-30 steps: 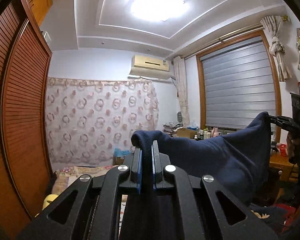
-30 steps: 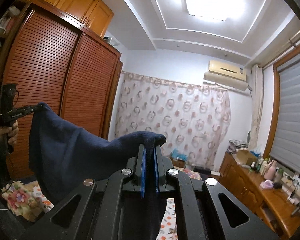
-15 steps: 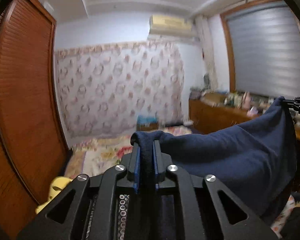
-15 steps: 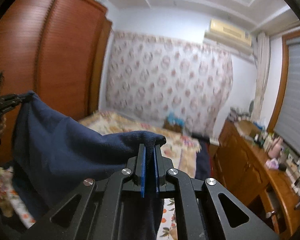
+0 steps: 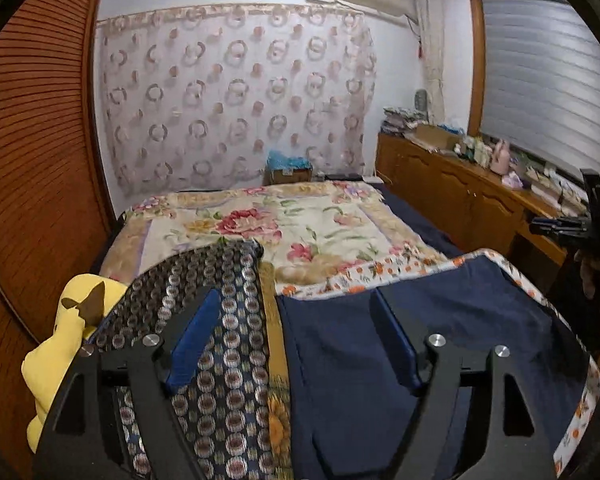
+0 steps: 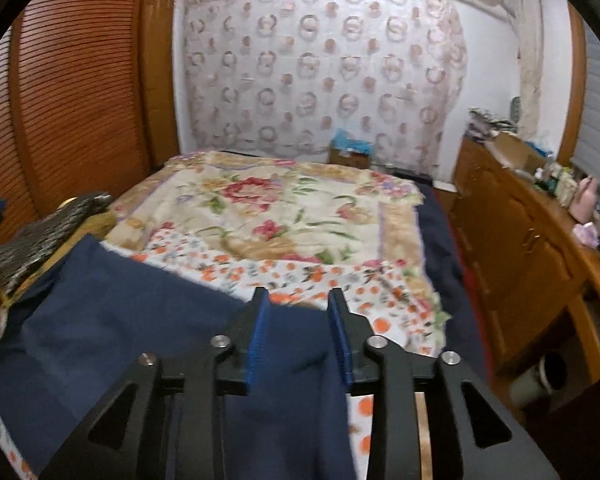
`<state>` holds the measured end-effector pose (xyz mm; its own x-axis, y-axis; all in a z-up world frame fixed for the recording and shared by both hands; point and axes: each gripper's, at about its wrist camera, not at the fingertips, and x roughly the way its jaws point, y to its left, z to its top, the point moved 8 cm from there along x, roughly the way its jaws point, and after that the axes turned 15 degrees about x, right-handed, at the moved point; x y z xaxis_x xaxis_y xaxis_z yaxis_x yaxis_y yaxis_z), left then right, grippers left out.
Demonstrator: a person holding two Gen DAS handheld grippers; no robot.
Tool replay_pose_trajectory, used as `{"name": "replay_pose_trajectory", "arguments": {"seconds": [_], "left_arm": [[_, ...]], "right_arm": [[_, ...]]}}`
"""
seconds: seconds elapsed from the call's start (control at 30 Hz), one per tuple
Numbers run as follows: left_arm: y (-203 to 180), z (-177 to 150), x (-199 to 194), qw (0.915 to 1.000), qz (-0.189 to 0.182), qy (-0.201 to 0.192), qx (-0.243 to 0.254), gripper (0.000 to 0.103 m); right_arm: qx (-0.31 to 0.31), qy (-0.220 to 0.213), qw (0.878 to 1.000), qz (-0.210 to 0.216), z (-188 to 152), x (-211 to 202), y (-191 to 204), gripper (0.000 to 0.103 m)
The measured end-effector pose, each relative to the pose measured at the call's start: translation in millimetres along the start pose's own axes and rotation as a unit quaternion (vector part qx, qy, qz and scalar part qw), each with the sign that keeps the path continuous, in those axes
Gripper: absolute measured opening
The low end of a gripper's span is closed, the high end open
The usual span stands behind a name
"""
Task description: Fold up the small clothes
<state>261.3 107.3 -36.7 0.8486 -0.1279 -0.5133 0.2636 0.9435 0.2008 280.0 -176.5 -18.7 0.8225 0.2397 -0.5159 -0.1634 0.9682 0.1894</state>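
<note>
Left tongs [image 5: 296,316], right tongs [image 6: 298,316] opening above navy garment [image 6: 120,320].

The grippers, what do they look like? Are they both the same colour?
Yes, they match. The left gripper and the right gripper each have two black fingers with triangle-shaped holes cut through them and round silver screws on top. Each finger ends in a blue ribbed pad. No cables or markings show, and no sleeve can be made out.

1. My left gripper [image 5: 296,316] has just been opening; its jaws stand wide over the bed, pads pressing on nothing.
2. The navy garment [image 5: 440,332] lies spread on the orange-flowered cloth [image 5: 404,272].
3. A patterned pillow [image 5: 220,344] sits left, beside the garment.
</note>
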Motion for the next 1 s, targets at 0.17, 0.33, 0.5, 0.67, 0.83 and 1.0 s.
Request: {"name": "replay_pose_trajectory", "arguments": {"seconds": [0.17, 0.33, 0.5, 0.67, 0.83, 1.0], "left_arm": [[-24, -15, -9, 0.9996, -0.018, 0.014, 0.017, 0.078], [-45, -38, -2, 0.9974, -0.046, 0.051, 0.022, 0.078], [-78, -67, 4, 0.9938, -0.072, 0.080, 0.027, 0.078], [-102, -93, 14, 0.9892, -0.093, 0.110, 0.022, 0.078], [-113, -104, 25, 0.9858, -0.096, 0.135, 0.027, 0.078], [-121, -107, 30, 0.9838, -0.093, 0.148, 0.040, 0.078]], "right_arm": [[0.005, 0.024, 0.999, 0.029, -41, -38, -25, 0.044], [0.020, 0.064, 0.997, 0.023, -74, -29, -53, 0.044], [0.036, 0.090, 0.995, 0.001, -98, -47, -76, 0.044], [0.053, 0.100, 0.993, -0.013, -102, -75, -99, 0.045], [0.065, 0.117, 0.991, -0.022, -103, -85, -118, 0.046], [0.082, 0.119, 0.989, -0.025, -104, -83, -125, 0.046]]}}
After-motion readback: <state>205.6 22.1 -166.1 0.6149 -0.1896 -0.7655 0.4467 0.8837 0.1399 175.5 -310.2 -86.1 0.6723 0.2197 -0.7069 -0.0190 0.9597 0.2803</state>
